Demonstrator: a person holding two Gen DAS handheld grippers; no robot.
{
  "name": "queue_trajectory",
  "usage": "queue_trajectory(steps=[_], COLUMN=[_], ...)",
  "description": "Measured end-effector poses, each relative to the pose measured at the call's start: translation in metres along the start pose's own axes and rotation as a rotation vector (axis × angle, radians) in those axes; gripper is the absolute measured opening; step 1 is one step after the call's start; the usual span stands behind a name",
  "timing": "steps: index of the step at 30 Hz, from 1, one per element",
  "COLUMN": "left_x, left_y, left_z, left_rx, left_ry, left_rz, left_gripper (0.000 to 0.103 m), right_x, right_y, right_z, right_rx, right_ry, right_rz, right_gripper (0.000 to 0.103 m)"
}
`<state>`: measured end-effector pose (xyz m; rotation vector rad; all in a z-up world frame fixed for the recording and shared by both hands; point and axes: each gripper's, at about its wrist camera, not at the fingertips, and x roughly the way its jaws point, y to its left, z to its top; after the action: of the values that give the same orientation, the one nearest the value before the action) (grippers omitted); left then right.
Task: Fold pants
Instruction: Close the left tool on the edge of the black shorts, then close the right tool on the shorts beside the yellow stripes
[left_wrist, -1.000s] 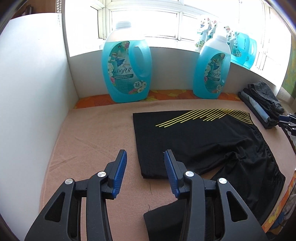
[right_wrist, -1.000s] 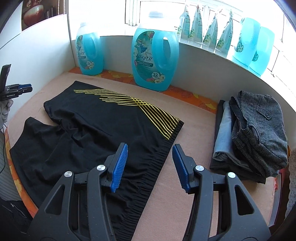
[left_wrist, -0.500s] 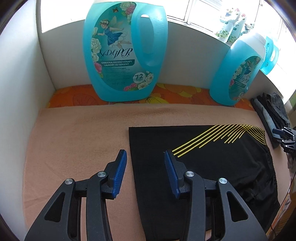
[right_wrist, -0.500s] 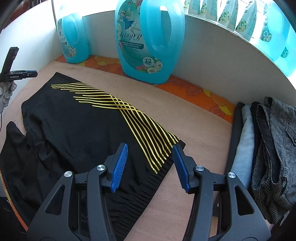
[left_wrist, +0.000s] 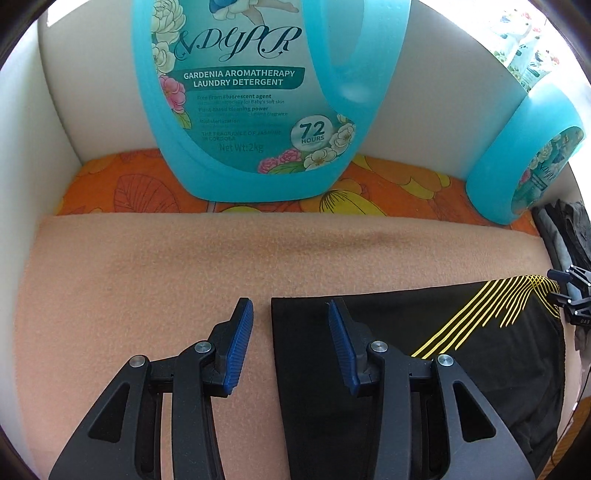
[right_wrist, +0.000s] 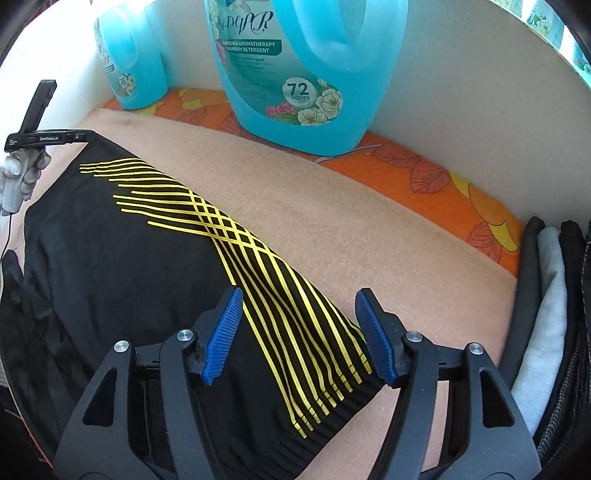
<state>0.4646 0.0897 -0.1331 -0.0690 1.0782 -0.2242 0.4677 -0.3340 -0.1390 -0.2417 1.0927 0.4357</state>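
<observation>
Black shorts with yellow stripes lie flat on a peach blanket. My left gripper is open, low over the far left leg corner of the shorts, one finger on each side of the hem edge. In the right wrist view the shorts stretch to the left. My right gripper is open over the striped waistband corner. The left gripper shows far left there; the right gripper's tip shows at the right edge of the left wrist view.
Two large blue detergent bottles stand on an orange floral cloth against the white back wall. A stack of folded clothes lies right of the shorts. A white wall closes the left side.
Both grippers have moved forward and down toward the far edge of the shorts, the left to the leg corner, the right to the waistband corner. Both stay open.
</observation>
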Motion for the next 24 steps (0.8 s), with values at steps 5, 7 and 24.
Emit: queue_trajectory(steps=[5, 7, 24], left_x=[0.007, 0.009, 0.004], left_y=[-0.009, -0.011, -0.037], left_z=[-0.001, -0.002, -0.010], left_rx=[0.051, 0.065, 0.126], left_ry=[-0.018, -0.029, -0.119], left_rz=[0.034, 0.051, 0.058], left_gripper=[0.041, 0.041, 0.003], right_x=[0.007, 0.006, -0.001], right_y=[-0.011, -0.014, 0.020], right_z=[-0.001, -0.001, -0.009], right_rx=[0.013, 0.017, -0.069], right_ry=[0.004, 0.001, -0.023], right_rz=[0.035, 0.047, -0.012], right_gripper=[0.066, 0.066, 0.012])
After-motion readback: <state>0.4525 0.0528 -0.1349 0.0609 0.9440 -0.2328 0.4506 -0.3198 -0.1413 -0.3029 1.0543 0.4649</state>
